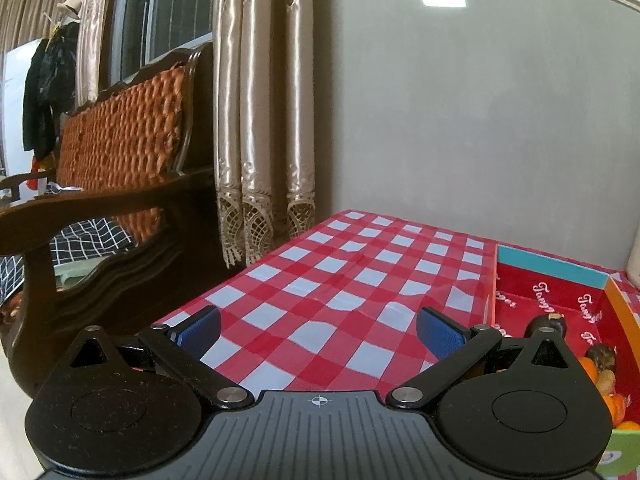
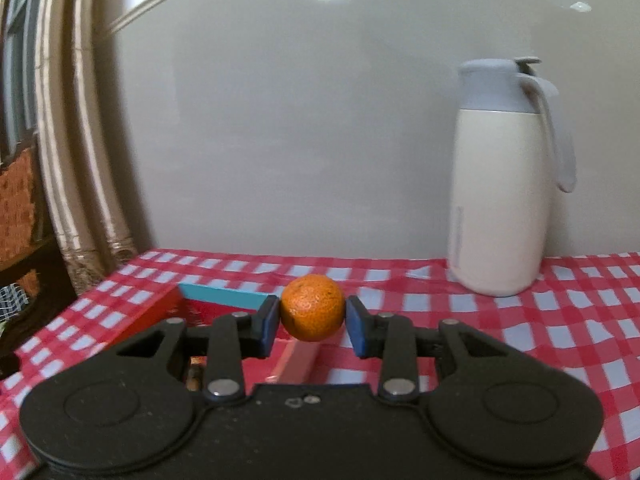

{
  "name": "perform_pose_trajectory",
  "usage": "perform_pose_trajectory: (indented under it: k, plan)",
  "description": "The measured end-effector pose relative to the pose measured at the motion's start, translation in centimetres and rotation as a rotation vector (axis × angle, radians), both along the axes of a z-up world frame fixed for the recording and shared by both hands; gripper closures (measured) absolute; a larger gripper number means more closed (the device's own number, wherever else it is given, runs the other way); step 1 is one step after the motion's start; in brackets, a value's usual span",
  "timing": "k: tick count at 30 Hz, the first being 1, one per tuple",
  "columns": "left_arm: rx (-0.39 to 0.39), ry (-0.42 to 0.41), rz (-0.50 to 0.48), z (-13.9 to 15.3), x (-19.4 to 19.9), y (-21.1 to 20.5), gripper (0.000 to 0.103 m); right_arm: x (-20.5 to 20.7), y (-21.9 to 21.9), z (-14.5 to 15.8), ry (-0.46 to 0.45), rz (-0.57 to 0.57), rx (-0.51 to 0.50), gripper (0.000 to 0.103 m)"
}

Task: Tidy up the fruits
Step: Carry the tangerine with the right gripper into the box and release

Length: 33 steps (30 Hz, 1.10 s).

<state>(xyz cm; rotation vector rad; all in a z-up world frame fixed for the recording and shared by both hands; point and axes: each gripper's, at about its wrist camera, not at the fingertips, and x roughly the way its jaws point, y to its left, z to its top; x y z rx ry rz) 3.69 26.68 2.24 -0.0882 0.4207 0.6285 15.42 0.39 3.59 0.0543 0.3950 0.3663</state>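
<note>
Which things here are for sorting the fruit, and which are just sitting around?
For the job: orange in the right gripper, left gripper, red box holding fruit.
Just around: white jug, checked tablecloth, curtains, wooden bench.

Left gripper [image 1: 318, 330] over red-and-white checked tablecloth [image 1: 352, 272], jaws spread wide, nothing between blue pads [image 1: 200, 332]. To the right, red box [image 1: 560, 300] with teal far wall, partly cut off by frame edge; inside, orange fruits [image 1: 592, 368] and dark pieces, perhaps fruit too, hard to tell. Beyond table edge, wooden bench [image 1: 120, 152] and beige curtain [image 1: 260, 100].
</note>
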Motion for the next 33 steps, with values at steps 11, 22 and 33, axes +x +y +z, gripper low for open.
perform_pose_trajectory:
  k: [11, 22, 33]
  plan:
    - [-0.021, 0.016, -0.006, -0.5, -2.9, -1.1, 0.0, -1.4, 4.0, -1.2, 0.048, 0.094, -0.022, 0.069]
    - [-0.026, 0.026, -0.027, -0.8, -3.6, -1.6, 0.0, -2.0, 6.7, -3.4, 0.106, 0.134, -0.061, 0.069]
    - [-0.048, 0.01, -0.028, -0.7, -3.6, -1.6, 0.0, -3.3, 5.4, -2.1, -0.013, 0.067, -0.045, 0.01]
